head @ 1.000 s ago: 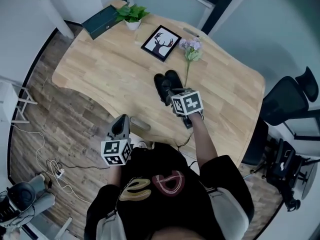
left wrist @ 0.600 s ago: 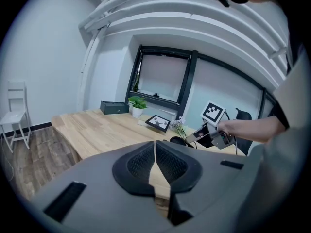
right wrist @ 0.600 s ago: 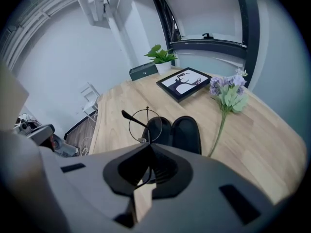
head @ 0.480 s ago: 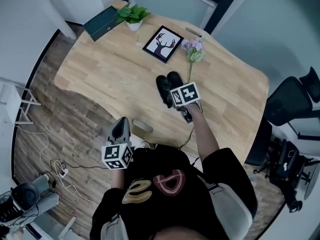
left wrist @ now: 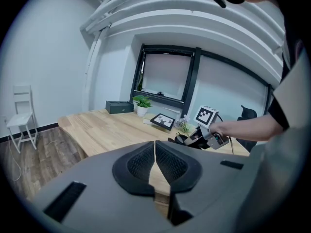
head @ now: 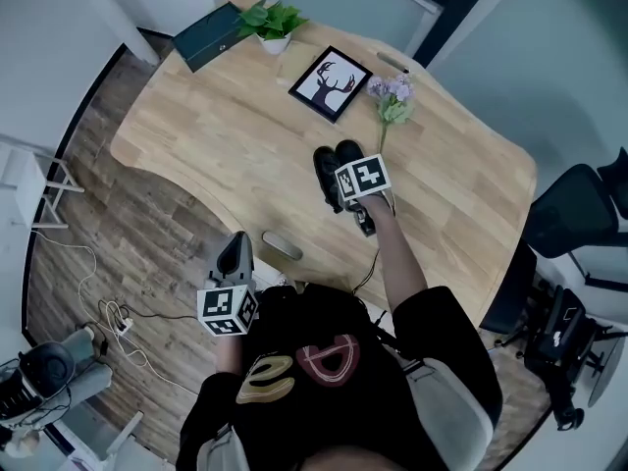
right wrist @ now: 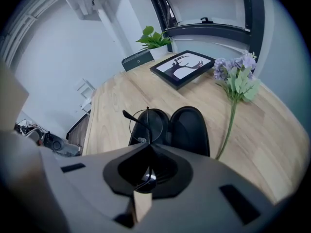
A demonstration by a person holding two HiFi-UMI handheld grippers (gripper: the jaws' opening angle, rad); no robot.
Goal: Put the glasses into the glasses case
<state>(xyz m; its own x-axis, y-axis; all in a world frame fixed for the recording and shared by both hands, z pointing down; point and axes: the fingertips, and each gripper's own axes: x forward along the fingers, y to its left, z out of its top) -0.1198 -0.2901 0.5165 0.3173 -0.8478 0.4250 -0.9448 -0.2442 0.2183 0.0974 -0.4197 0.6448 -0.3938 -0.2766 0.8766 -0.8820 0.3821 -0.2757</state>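
Your right gripper (head: 345, 186) is positioned over the open black glasses case (head: 326, 170) near the middle of the wooden table (head: 216, 135). Its marker cube covers part of the case. Your left gripper (head: 234, 248) is off the table's near edge, above the floor and well apart from the case. A small grey object (head: 282, 246) lies at that edge, just beside it.

Along the far side are a dark box (head: 208, 35), a potted plant (head: 275, 20), a framed deer picture (head: 331, 83) and a purple flower sprig (head: 392, 101). Cables (head: 108, 317) lie on the floor at left. A black chair (head: 579, 214) stands at right.
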